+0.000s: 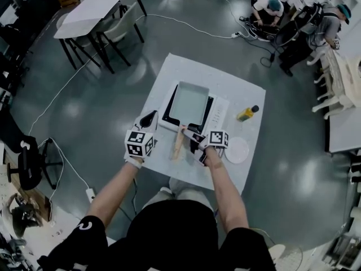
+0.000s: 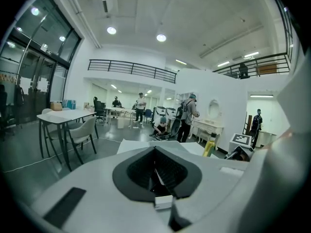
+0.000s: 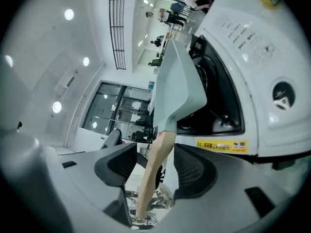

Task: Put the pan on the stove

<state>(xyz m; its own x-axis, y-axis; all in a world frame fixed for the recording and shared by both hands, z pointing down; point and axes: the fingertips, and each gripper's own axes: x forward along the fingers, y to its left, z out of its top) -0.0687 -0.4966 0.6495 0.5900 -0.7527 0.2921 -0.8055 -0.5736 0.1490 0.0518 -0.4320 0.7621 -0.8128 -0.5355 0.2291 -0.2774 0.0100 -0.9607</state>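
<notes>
One pan (image 1: 189,102), rectangular, pale grey-green, shallow. Location: seated on the black top of the stove (image 1: 219,113), with its wooden handle (image 1: 178,144) overhanging the stove's near edge toward the person. The task is judged all but done; only the withdrawal appears left. Whether the pan sits centred on the burner support cannot be told. If it sits off-centre, the overhanging handle could rock it.

One right gripper (image 3: 160,171): jaws spread wide, with the handle between them and a gap showing beside the wood; no squeeze is evident. Risk: because the handle lies inside the jaws, a withdrawal angled sideways or upward would likely catch a pad on the wood. That could swing the pan round on the burner or tip it off. Drawing straight back along the handle looks safest.

One left gripper (image 1: 149,119): jaws closed together, nothing between them, held left of the stove and apart from the pan. Risk: low; a drift rightward could nudge the stove's corner.

One table (image 1: 186,66), white, bearing everything. One yellow bottle (image 1: 247,113), just right of the stove. One white plate (image 1: 237,150), near the right gripper on its outer side. Risk: a wide outward sweep of the right hand could topple the bottle or scrape the plate.
</notes>
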